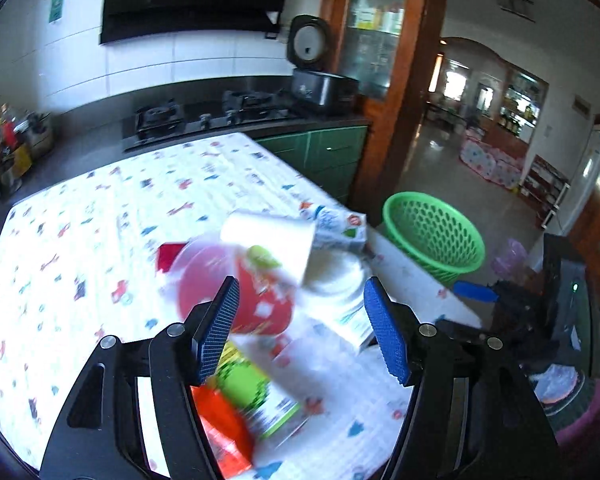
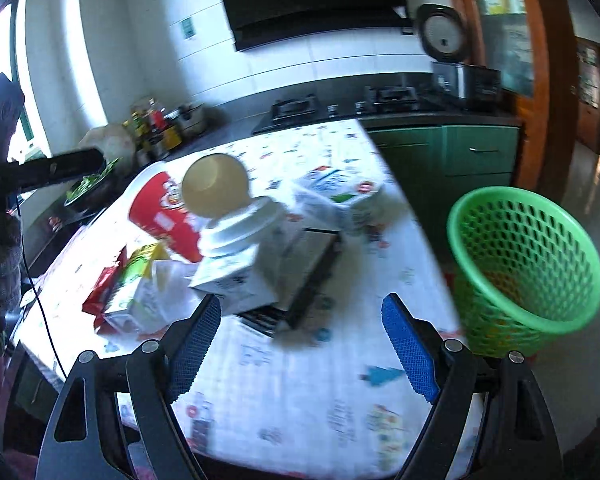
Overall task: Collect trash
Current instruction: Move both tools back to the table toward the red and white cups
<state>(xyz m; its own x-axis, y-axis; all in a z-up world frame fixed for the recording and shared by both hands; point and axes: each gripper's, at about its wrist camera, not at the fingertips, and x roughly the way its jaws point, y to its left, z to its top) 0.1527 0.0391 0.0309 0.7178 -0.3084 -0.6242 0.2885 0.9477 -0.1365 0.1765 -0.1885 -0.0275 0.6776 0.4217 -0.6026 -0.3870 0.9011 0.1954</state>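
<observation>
A pile of trash lies on the patterned tablecloth (image 1: 80, 240): a red paper cup (image 1: 256, 300) on its side, a white paper cup (image 1: 272, 240), white lids (image 1: 336, 276), milk cartons (image 1: 340, 228), and a green and orange packet (image 1: 240, 392). My left gripper (image 1: 300, 328) is open just above the red cup. In the right wrist view the red cup (image 2: 164, 216), white cup (image 2: 216, 186), a carton (image 2: 236, 276) and a dark flat box (image 2: 312, 276) lie ahead of my open, empty right gripper (image 2: 300, 340). A green mesh basket (image 2: 524, 264) stands right of the table.
The basket (image 1: 432, 236) also shows past the table's right edge in the left wrist view. A stove (image 1: 204, 116) and rice cooker (image 1: 320, 84) stand on the counter behind. Bottles (image 2: 152, 124) crowd the counter's left. The other gripper's handle (image 2: 48, 168) shows at left.
</observation>
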